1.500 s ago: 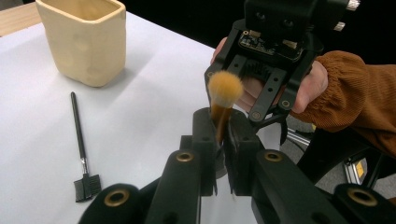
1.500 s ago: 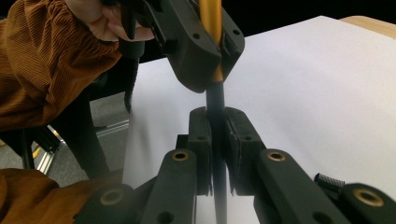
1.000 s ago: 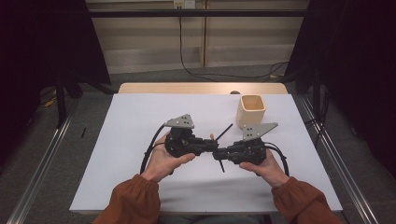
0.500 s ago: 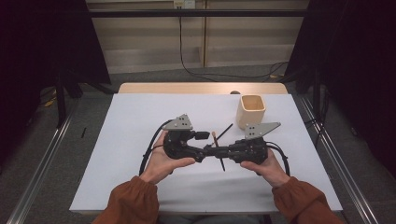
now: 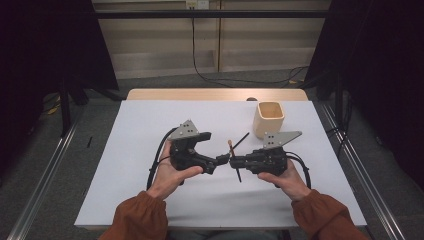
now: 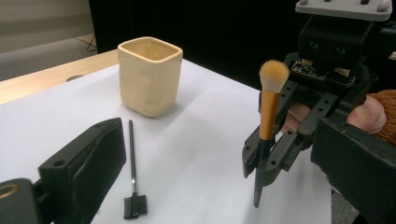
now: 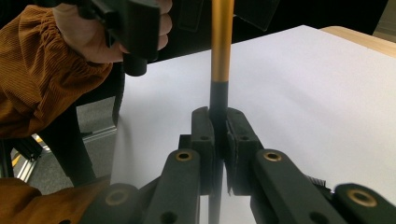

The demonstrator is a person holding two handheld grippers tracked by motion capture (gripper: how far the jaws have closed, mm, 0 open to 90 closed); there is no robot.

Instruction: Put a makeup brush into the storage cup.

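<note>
Cup point(image 5: 268, 119) stands upper right of frame centre on table point(image 5: 150, 200). Small brush point(image 5: 242, 140) lies just left of it. Left gripper point(image 5: 220, 161) and right gripper point(image 5: 234, 162) meet at centre, below both; makeup brush point(image 5: 231, 148) upright between them.

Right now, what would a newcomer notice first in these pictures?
First, the makeup brush, held upright over the white table with the right gripper shut on its dark handle. The left gripper beside it has just been opening, nothing between its jaws. Behind stands a cream cup, with a small black brush lying before it.

It looks like a lab: black curtains point(image 5: 55, 45) hang at nine and three o'clock around a white surface point(image 5: 140, 130).
</note>
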